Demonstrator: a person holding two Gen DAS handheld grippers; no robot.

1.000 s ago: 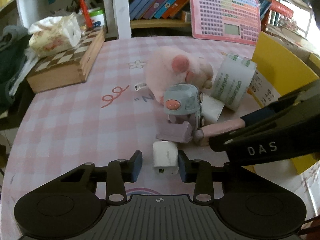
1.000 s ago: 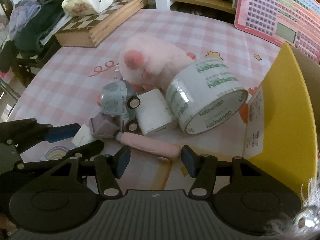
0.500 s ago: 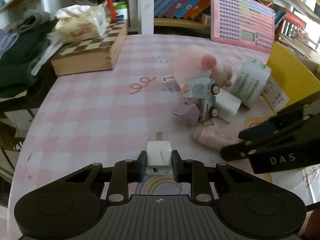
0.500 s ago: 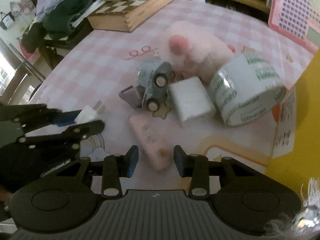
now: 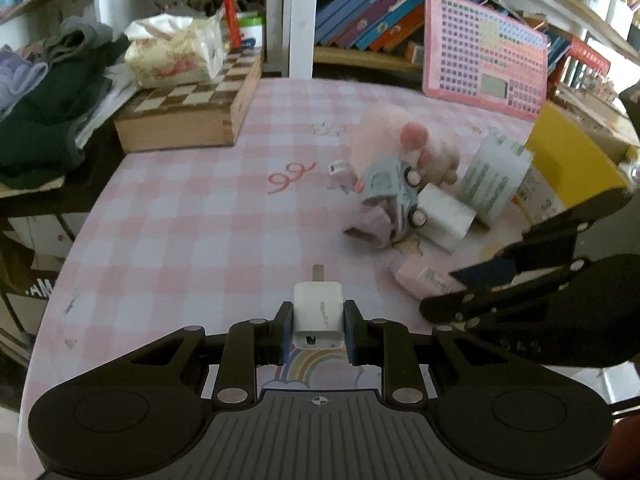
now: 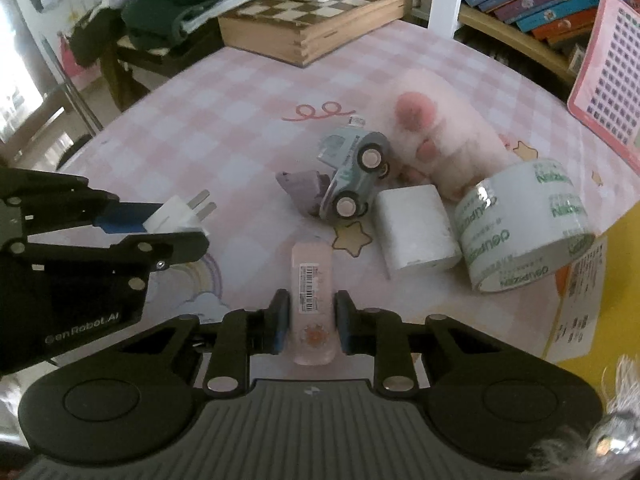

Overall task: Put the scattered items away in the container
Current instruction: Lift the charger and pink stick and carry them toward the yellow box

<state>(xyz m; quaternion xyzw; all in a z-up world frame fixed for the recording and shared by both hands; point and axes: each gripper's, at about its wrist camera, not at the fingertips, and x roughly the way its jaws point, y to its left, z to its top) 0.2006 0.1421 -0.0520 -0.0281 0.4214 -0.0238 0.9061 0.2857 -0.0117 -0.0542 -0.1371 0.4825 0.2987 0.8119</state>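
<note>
Right wrist view: left of the toy car (image 6: pixel 354 178), the left gripper (image 6: pixel 176 222) is clamped on a white plug (image 6: pixel 182 214); below the car, the right gripper (image 6: pixel 309 320) is closing around a pink tube (image 6: pixel 312 292); yellow box (image 6: pixel 624 272) far right

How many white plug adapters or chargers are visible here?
2. One small white charger is held in the left gripper; a larger white block lies between the toy car and tape roll. Others may be hidden.
</note>
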